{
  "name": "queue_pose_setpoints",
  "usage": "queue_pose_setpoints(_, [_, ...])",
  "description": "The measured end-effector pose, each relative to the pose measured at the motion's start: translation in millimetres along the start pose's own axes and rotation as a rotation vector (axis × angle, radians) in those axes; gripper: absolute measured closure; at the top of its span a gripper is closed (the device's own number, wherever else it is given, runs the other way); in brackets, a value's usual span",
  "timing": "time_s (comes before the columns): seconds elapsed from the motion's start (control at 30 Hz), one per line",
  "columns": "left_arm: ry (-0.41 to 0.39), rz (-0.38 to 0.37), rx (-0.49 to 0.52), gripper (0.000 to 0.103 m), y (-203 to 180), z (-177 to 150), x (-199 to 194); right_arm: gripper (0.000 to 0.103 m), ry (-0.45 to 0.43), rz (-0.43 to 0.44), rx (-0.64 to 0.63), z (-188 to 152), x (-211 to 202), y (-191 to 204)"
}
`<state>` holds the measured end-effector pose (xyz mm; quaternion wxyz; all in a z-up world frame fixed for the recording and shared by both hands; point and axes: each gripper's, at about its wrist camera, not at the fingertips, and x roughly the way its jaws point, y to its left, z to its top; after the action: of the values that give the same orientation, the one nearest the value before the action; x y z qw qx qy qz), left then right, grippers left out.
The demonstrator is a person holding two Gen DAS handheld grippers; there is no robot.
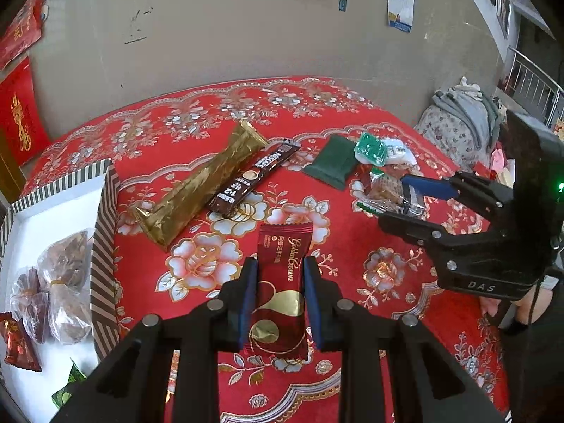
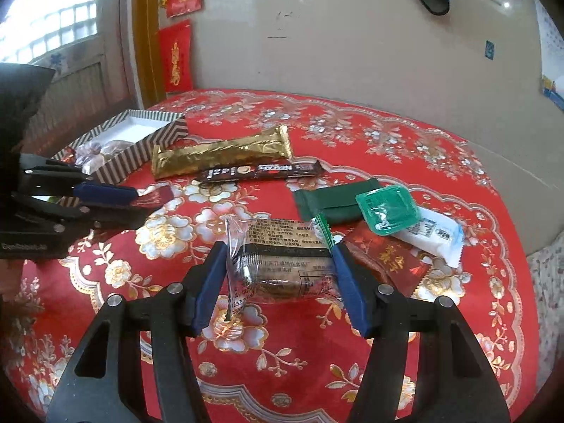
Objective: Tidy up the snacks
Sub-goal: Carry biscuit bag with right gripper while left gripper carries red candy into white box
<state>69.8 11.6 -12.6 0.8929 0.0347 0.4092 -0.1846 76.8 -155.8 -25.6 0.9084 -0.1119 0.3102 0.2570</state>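
Left claw (image 1: 276,275) clamps red candy (image 1: 280,292) between pads.

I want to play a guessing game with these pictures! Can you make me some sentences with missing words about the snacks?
1. The left gripper has its fingers shut on a dark ____ packet with gold writing.
2. The long gold bar lies right beside a ____ coffee stick.
3. The striped box is ____ inside.
4. The tablecloth is red with ____ on it.

Missing words: red; brown; white; flowers
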Motion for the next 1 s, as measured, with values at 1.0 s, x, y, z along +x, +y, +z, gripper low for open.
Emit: queue_pose_setpoints(1.0, [-0.079,0.224,-0.339,0.075,216,-28,-76,0.042,-0.093,0.303,0.026,85,65,225])
